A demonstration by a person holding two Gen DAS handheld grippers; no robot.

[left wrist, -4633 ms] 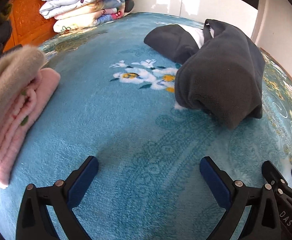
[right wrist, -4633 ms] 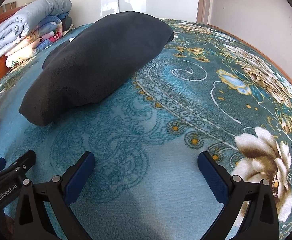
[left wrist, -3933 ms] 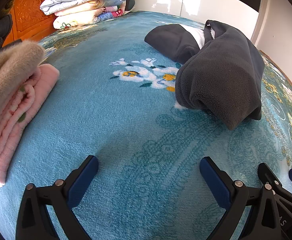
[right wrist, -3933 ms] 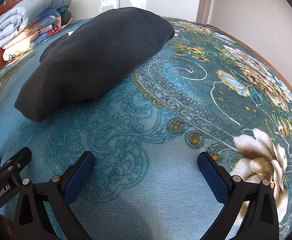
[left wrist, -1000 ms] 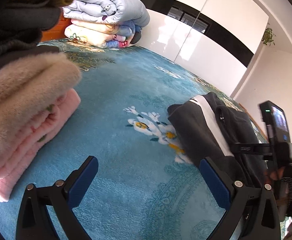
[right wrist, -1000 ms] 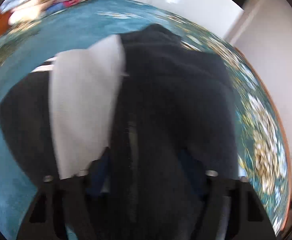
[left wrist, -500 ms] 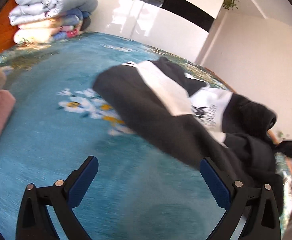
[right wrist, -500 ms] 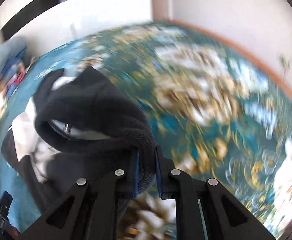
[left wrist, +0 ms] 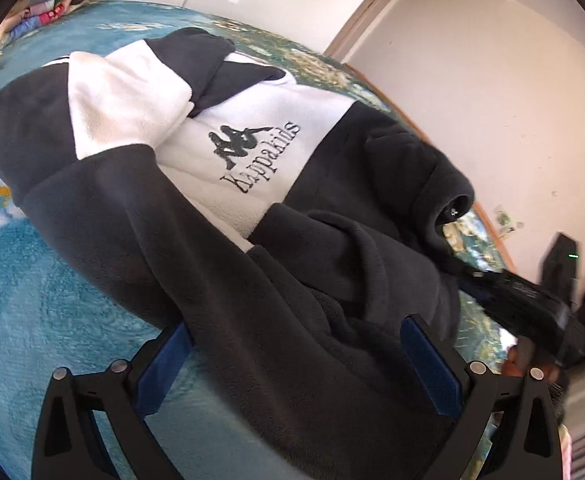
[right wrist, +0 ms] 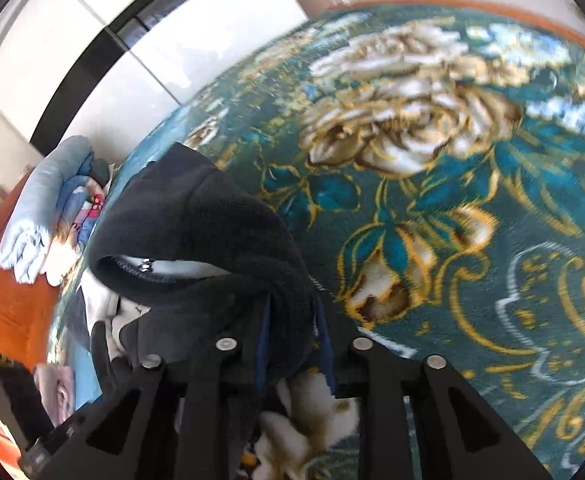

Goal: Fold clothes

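Note:
A black and white fleece jacket (left wrist: 252,152) with a "Kappakids" logo lies spread on the teal floral blanket (left wrist: 20,312). My left gripper (left wrist: 292,360) is open and straddles a black fold of the jacket, its jaws wide apart. My right gripper (right wrist: 292,344) is shut on the jacket's black collar edge (right wrist: 220,232) and holds it up off the blanket. The right gripper also shows in the left wrist view (left wrist: 524,296) at the right, holding the jacket's edge.
A pile of folded quilts (right wrist: 52,208) sits at the far end of the bed by an orange wooden headboard (right wrist: 8,312). A white wall (left wrist: 492,80) and the bed's edge run along the right side.
The right gripper took hold of the jacket collar and pulled it to the right, opening the jacket out. The left gripper moved in over the jacket.

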